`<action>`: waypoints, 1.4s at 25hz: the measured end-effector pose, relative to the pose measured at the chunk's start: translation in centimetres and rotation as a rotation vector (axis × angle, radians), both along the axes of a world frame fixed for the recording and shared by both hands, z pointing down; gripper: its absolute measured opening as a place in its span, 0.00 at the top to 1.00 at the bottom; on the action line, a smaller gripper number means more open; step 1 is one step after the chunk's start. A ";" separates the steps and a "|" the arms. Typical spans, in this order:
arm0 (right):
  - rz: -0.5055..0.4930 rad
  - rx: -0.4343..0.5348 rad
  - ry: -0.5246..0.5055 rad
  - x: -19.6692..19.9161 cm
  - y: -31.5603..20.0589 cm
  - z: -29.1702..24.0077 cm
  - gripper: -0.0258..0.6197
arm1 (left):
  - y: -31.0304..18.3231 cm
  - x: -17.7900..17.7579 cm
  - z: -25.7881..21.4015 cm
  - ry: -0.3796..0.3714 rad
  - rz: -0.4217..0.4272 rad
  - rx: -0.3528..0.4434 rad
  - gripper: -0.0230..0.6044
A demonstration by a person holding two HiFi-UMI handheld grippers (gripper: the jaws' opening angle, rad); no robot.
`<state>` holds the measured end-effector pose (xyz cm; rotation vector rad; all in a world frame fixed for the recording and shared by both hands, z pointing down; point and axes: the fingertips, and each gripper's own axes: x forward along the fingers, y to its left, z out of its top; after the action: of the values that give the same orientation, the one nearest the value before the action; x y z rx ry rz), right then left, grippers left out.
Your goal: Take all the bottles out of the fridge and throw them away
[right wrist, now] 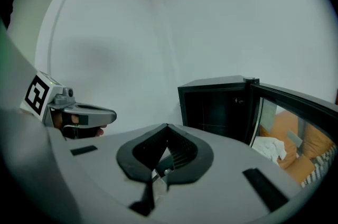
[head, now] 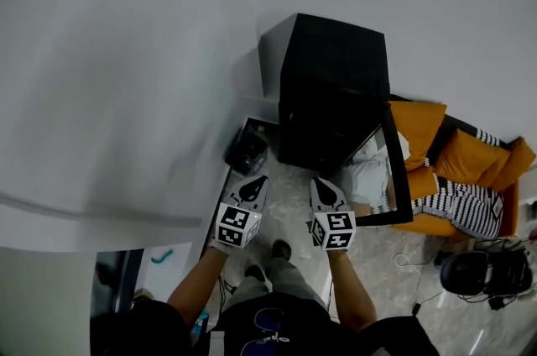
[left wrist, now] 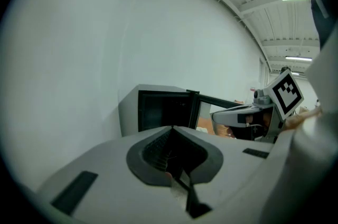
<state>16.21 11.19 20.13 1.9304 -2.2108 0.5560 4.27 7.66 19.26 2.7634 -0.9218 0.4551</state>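
So both tongs are sitting clenched on nothing, with the left gripper (head: pixel 255 181) and right gripper (head: pixel 322 185) hanging side by side in front of the person, probably because no reaching is needed yet. Further out, the black fridge (head: pixel 331 86) is standing with its door (head: pixel 396 170) hanging open to the right, ready for access. I'm not spotting any bottles in that dark interior.

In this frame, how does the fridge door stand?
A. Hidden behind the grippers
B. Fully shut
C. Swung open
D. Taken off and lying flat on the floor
C: in the head view the black fridge has its door swung out to the right, and both gripper views look straight into the dark open compartment.
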 end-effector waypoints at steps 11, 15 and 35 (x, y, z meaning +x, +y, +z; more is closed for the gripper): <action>-0.010 0.030 0.031 -2.8 4.9 -3.1 0.95 | 4.9 -3.3 -3.8 0.037 -0.017 0.052 0.96; -0.019 0.033 0.021 -4.3 7.6 -3.9 0.95 | 7.0 -5.1 -4.4 0.048 -0.037 0.051 0.96; -0.034 0.065 0.052 -7.5 12.3 -6.8 0.95 | 11.5 -7.8 -6.6 0.057 -0.024 0.079 0.96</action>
<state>8.70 23.49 13.32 1.9109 -2.2519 0.4296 -3.49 19.17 12.65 2.8161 -0.9789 0.3414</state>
